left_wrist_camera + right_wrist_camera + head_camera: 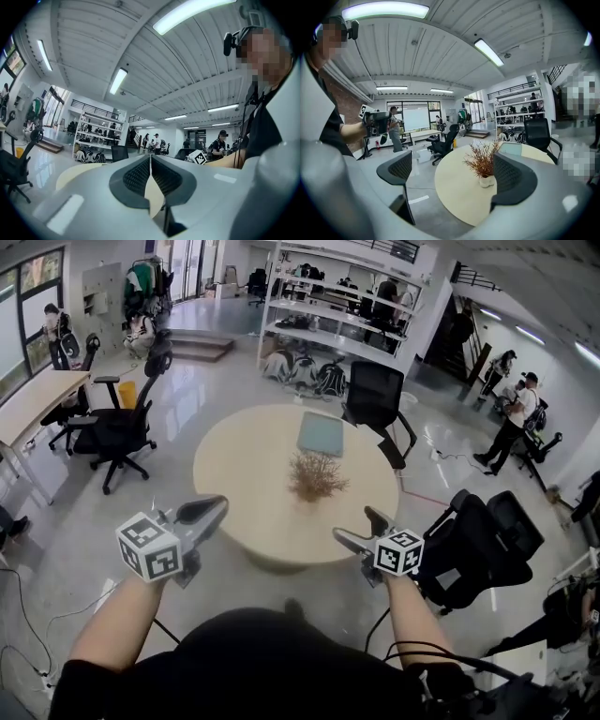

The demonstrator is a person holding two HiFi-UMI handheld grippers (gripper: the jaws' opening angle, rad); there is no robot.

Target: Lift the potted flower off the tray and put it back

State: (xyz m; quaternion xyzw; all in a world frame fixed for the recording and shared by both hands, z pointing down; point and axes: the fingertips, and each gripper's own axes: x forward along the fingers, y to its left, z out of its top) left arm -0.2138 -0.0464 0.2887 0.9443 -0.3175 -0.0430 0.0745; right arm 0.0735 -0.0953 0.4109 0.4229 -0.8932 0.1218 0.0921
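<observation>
Right gripper [452, 165] partly before potted flower [482, 164]

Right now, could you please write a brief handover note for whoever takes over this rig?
Left tool: shut, empty.
Right tool: open, empty, aimed toward the potted flower but not yet at it.
Potted flower: upright on the bare round table, on the near side of the teal tray and apart from it.
Done: the flower appears to be off the tray.
Left: grasp it and set it back on the tray.
</observation>
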